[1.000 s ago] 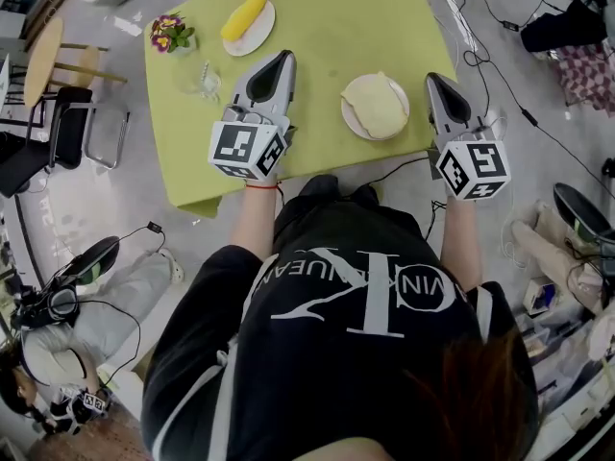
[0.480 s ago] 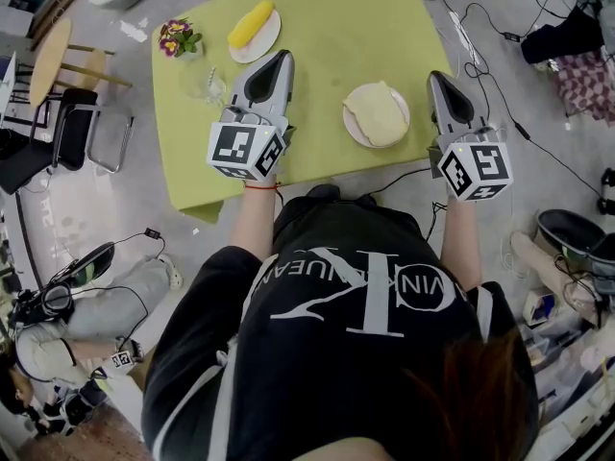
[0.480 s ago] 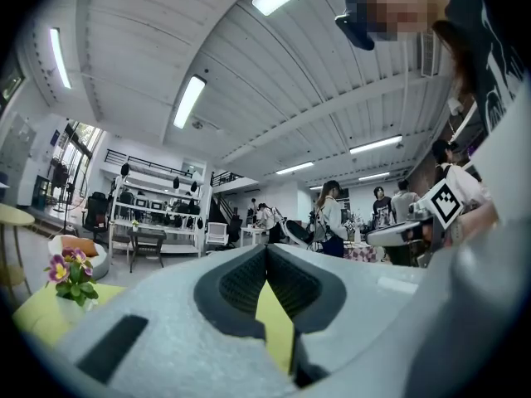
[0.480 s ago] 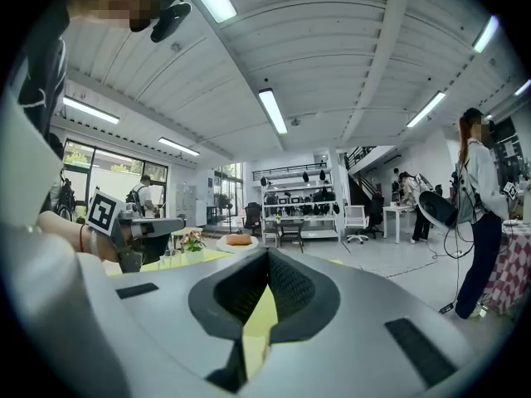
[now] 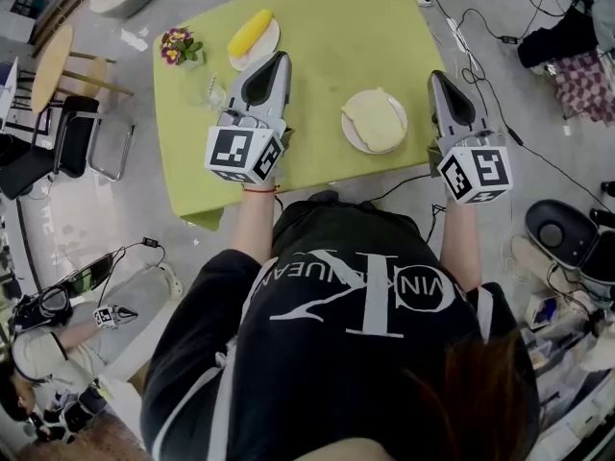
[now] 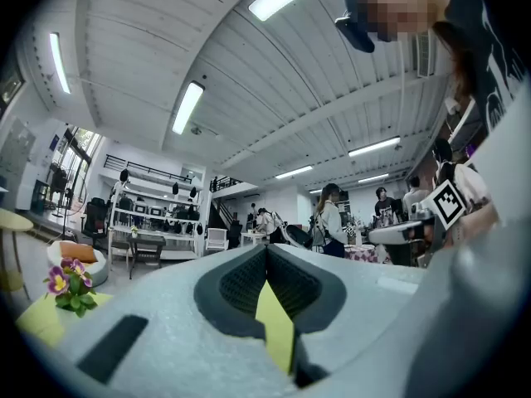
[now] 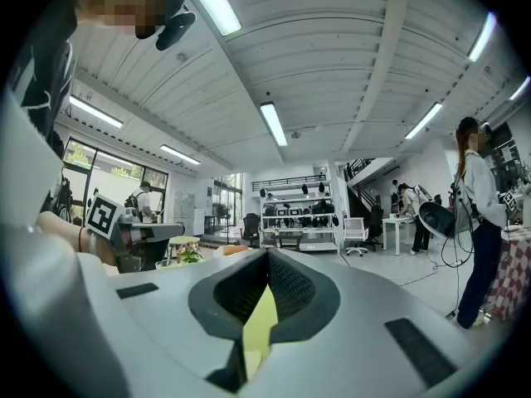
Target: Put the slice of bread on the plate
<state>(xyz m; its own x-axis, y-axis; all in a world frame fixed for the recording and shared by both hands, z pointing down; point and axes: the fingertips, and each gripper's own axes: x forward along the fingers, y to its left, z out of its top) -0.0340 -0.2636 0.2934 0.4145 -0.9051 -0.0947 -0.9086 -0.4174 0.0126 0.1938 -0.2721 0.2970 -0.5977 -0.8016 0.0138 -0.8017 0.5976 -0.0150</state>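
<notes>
The left gripper (image 5: 280, 59) is shut tight with nothing in it. The right gripper (image 5: 434, 77) is shut and empty too. Both point out flat, above the near edge of the green surface (image 5: 336, 27). Their jaws are smooth and grey outside, with dark bumpy pads inside.

Between the two grippers lies the slice of bread (image 5: 373, 118). It is pale and looks soft, and it is already on the round white plate (image 5: 403, 123). I think the job is done.

If a gripper swings sideways, it could bump the plate and slide it off the near edge. The clear glass (image 5: 200, 89) near the left gripper could tip over.
</notes>
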